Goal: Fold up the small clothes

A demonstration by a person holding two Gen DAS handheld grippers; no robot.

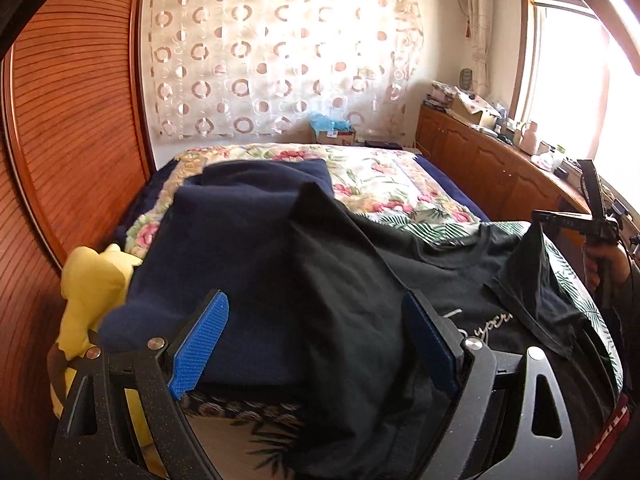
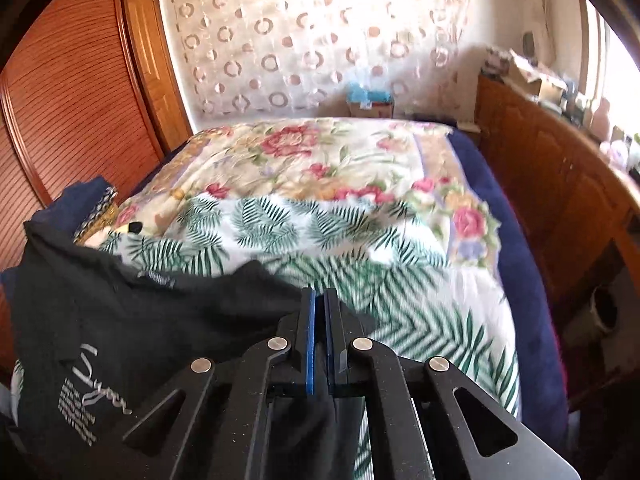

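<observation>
A black T-shirt [image 1: 420,280] with white script print lies on the bed; it also shows in the right wrist view [image 2: 132,320]. My left gripper [image 1: 316,344] is open, its blue pads either side of a raised fold of the shirt, not pinching it. My right gripper [image 2: 319,304] is shut on the black T-shirt's edge and lifts it; it shows in the left wrist view [image 1: 560,220] holding up a sleeve corner. A navy garment [image 1: 240,240] lies to the left of the shirt.
The bed has a floral quilt [image 2: 320,160] and a palm-leaf cover [image 2: 400,280]. A yellow plush toy [image 1: 92,288] sits at the left. A wooden wardrobe [image 1: 80,120] stands left, a wooden cabinet [image 1: 480,168] with clutter right.
</observation>
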